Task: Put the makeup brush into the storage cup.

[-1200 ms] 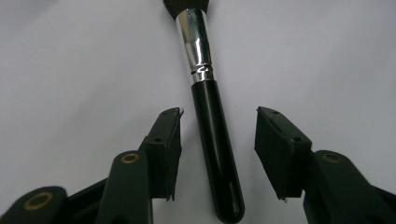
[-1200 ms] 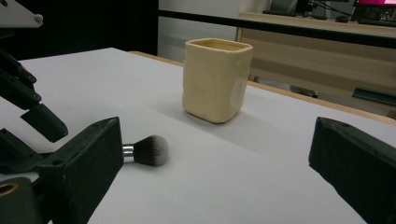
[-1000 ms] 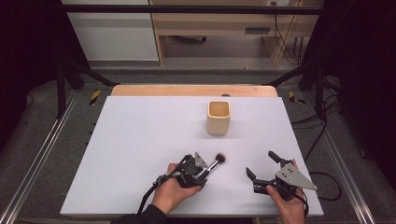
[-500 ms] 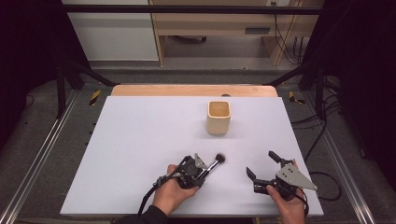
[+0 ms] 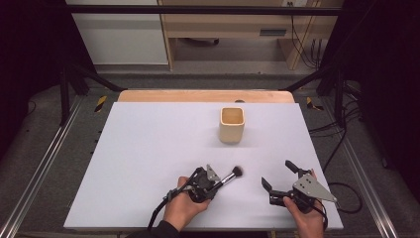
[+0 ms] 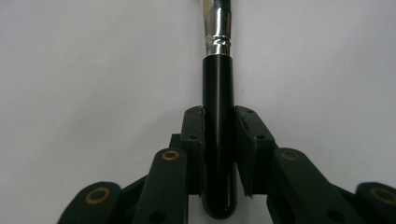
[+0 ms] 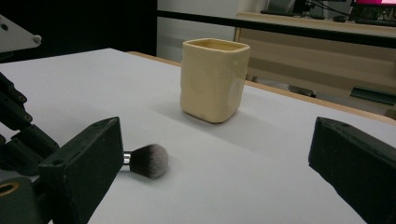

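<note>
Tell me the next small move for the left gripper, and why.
Probably lift the brush and carry it toward the cup. The left gripper is already shut on its black handle, the bristles lie low by the table, and the cup stands open-topped beyond.

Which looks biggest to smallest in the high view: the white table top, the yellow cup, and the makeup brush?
1. White table top, by far the largest.
2. Yellow cup.
3. Makeup brush, thin and partly hidden where the left gripper is shut on its handle, so its full length is unsure.
</note>
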Action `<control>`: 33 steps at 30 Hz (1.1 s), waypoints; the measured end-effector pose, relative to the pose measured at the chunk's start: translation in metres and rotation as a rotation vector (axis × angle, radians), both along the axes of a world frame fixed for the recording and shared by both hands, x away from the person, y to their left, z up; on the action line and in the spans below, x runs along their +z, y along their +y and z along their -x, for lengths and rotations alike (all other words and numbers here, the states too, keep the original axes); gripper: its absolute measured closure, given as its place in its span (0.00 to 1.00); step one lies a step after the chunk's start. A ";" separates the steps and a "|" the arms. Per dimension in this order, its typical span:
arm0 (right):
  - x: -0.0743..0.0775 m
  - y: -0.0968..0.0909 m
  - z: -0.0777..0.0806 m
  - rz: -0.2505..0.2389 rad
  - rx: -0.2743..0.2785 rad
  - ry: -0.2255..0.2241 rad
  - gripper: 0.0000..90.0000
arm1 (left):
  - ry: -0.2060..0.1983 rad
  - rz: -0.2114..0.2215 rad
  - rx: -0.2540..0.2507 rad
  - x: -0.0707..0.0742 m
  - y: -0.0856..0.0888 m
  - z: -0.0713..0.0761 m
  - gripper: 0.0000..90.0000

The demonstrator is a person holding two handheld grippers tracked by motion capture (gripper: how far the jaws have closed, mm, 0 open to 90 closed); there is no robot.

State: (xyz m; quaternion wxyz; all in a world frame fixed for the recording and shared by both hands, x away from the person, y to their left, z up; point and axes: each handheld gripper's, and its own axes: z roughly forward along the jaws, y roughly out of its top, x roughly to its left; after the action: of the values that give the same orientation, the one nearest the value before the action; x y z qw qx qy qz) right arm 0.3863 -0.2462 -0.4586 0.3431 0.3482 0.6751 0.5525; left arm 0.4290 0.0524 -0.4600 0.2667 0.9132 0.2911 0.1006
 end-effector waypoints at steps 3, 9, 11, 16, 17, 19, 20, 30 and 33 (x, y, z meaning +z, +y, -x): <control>0.000 0.000 0.000 0.000 -0.002 0.003 0.04 | -0.040 0.026 0.006 0.001 0.003 0.001 0.83; -0.001 -0.001 0.000 -0.003 -0.006 0.008 0.04 | -0.076 0.082 -0.002 0.008 0.009 0.001 0.83; -0.002 -0.002 -0.001 -0.007 -0.008 0.011 0.04 | -0.082 0.091 -0.001 0.009 0.010 0.001 0.83; -0.004 -0.002 -0.002 -0.011 -0.013 0.024 0.04 | -0.088 0.156 0.001 0.011 0.021 -0.001 0.83; -0.004 -0.002 -0.002 -0.023 -0.011 0.029 0.04 | -0.094 0.170 0.001 0.011 0.024 -0.001 0.83; -0.005 -0.003 -0.003 -0.041 -0.018 0.047 0.04 | -0.104 0.194 -0.003 0.012 0.028 -0.001 0.83; -0.005 -0.003 -0.004 -0.053 -0.018 0.053 0.04 | -0.109 0.204 -0.003 0.013 0.031 -0.002 0.83; 0.026 0.026 -0.008 -0.098 0.017 0.067 0.04 | -0.169 0.316 0.028 0.023 0.056 0.002 0.83; 0.039 0.039 -0.005 -0.089 0.048 0.044 0.04 | -0.185 0.343 0.041 0.025 0.060 0.003 0.83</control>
State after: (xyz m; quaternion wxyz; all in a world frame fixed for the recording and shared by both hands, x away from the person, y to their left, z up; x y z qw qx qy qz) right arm 0.3911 -0.2074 -0.4194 0.2990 0.3588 0.6655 0.5822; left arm 0.4265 0.1128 -0.4350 0.4420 0.8351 0.2970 0.1382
